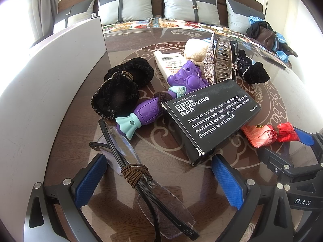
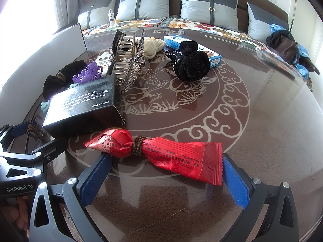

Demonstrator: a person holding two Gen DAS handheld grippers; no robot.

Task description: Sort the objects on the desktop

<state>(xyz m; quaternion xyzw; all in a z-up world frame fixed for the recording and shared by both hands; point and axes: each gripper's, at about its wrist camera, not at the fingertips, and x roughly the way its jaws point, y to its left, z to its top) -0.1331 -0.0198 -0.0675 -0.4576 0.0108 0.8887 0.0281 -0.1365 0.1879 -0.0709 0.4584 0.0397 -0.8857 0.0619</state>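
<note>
My left gripper [image 1: 159,179] is open, its blue pads either side of folded black-framed glasses [image 1: 129,159] bound with a brown hair tie [image 1: 134,173]. My right gripper [image 2: 167,173] is open around a red snack packet [image 2: 161,153] cinched by a brown hair tie [image 2: 137,142]; the packet lies on the table between the pads. A black "Odor Removing Bar" box [image 1: 210,119] lies between the two; it also shows in the right wrist view [image 2: 84,104]. The right gripper [image 1: 302,141] shows at the left view's right edge beside the red packet [image 1: 266,135].
On the glass-topped table [image 2: 262,121] lie a purple toy [image 1: 161,96], black scrunchies [image 1: 121,86], a rhinestone claw clip [image 2: 129,60], a white tube [image 1: 167,62], a cream pouch [image 2: 153,44] and a blue box [image 2: 175,40]. A white board [image 1: 60,64] stands left. A cushioned bench sits behind.
</note>
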